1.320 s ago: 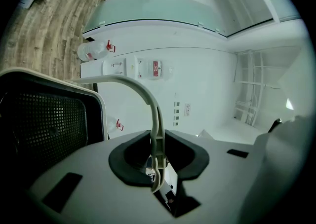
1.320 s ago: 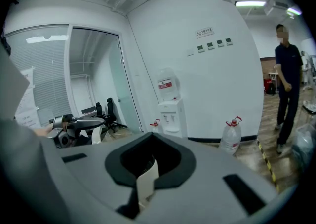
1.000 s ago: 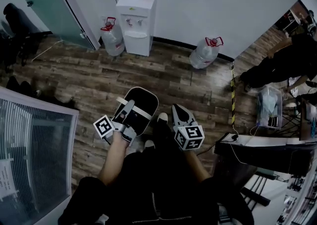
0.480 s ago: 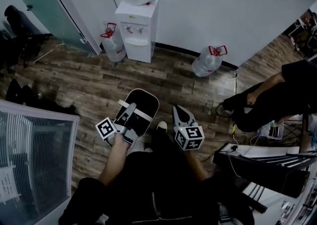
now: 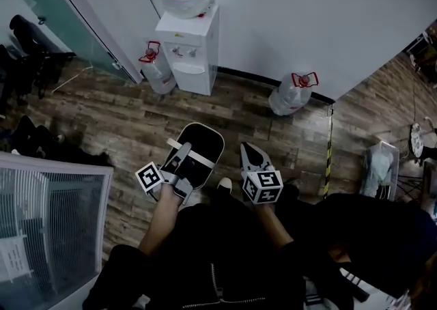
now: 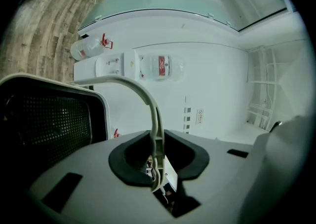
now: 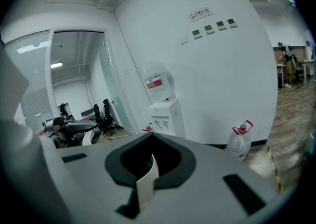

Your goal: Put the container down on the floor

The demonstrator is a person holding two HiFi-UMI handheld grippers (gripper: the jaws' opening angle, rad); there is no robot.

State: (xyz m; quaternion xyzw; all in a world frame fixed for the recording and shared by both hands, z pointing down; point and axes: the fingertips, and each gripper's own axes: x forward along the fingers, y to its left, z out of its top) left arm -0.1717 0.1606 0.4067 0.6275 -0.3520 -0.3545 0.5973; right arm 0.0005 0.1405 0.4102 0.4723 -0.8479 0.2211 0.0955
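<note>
1. the wooden floor lies open ahead of the person. the water dispenser stands well apart against the wall, so there looks to be room to set down straight below.
2. the container, a dark mesh-walled basket with a pale rim, hangs in front of the person's legs. it appears to be off the floor, tilted away from the body.
3. its pale handle arches up from the rim and runs into the left gripper, whose jaws are clamped tight on it.
4. lower it slowly and level, so the base lands flat rather than on one edge. only let the jaws part once the weight seems to rest on the boards, or it may tip or drop.
5. the right gripper hangs just beside the container without touching it. its jaws are together on a thin pale strip, and i cannot tell what that strip is. keep this gripper clear of the basket's path.
</note>
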